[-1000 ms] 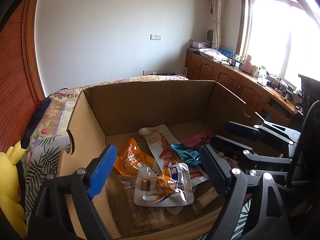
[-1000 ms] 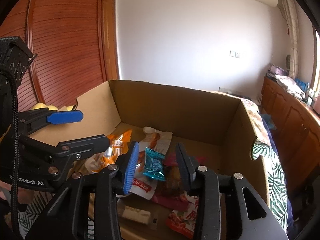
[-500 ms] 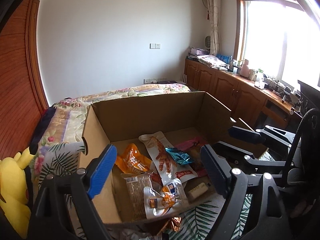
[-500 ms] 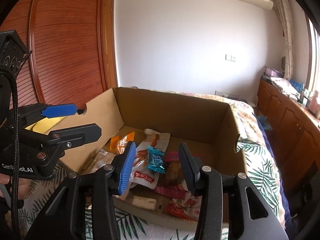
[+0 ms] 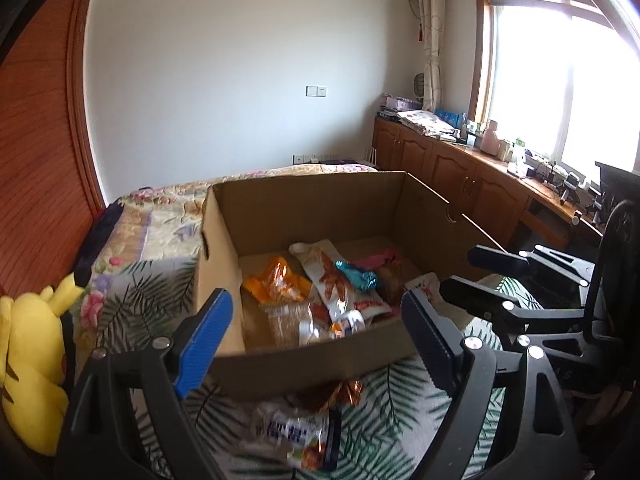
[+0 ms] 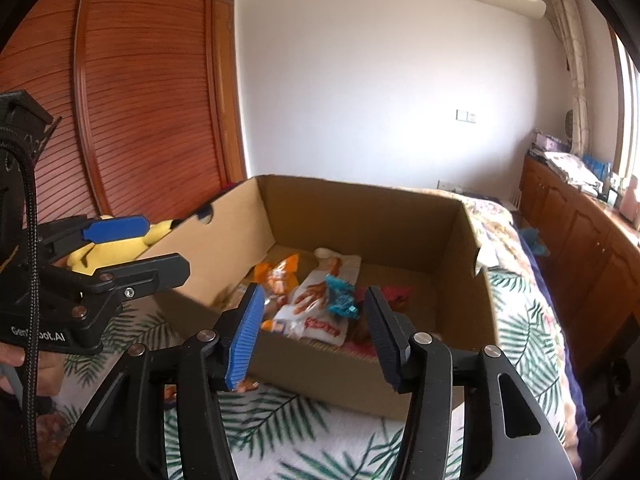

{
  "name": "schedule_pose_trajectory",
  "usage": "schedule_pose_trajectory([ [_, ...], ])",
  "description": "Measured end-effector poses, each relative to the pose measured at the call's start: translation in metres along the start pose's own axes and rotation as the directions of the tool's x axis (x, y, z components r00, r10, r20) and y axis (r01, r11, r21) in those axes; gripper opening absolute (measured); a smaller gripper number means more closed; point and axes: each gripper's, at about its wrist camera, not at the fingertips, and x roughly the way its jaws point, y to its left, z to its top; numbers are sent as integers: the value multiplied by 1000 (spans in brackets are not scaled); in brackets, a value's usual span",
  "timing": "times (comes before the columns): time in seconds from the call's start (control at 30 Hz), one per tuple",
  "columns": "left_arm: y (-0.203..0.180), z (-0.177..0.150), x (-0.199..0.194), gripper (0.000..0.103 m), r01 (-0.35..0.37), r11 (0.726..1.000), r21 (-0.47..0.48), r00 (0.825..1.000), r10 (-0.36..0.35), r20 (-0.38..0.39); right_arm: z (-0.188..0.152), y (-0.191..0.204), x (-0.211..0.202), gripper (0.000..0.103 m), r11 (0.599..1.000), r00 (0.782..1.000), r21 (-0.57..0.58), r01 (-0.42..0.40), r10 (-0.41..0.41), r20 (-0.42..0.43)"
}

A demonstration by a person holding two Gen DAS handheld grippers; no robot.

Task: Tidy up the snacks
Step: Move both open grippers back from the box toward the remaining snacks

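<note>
While both grippers, left gripper [image 5: 316,344] and right gripper [image 6: 314,336], hover spread and empty before the box [image 5: 312,360] of snacks [image 5: 332,284], a stray packet [image 5: 296,436] on the bed could get overlooked or crushed.

One box [image 5: 304,364], roughly eight snack packets [image 5: 340,292].

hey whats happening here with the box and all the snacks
A person holds a claw in each hand over a bed, sorting snacks into a cardboard box. The left claw and right claw are both open and empty, hovering short of the box. Several packets already lie inside, including an orange packet and a teal candy. At least one white packet lies outside on the leaf-print bedspread.
</note>
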Motion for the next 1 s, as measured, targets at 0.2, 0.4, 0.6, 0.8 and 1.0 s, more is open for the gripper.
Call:
schedule_pose_trajectory([
  [0.2,13,-26,-9,87,-1,1000,-23,999,0,-33,-17,15,-1,61,1000,999,2,-25,25,-29],
  [0.4,24,-57,-2,87,-18,999,-33,995,15,-94,-33,29,4,63,999,997,-2,-34,34,-65],
  [0.6,31,-84,11,87,-9,999,-53,987,1,-163,-43,38,15,63,999,994,-6,-44,43,-99],
  [0.8,31,-96,29,87,1,999,-41,978,-10,-211,-50,44,25,63,998,990,-8,-62,60,-127],
  [1.0,32,-99,51,87,16,999,-37,967,-25,-252,-57,48,34,63,997,986,-12,-70,67,-152],
])
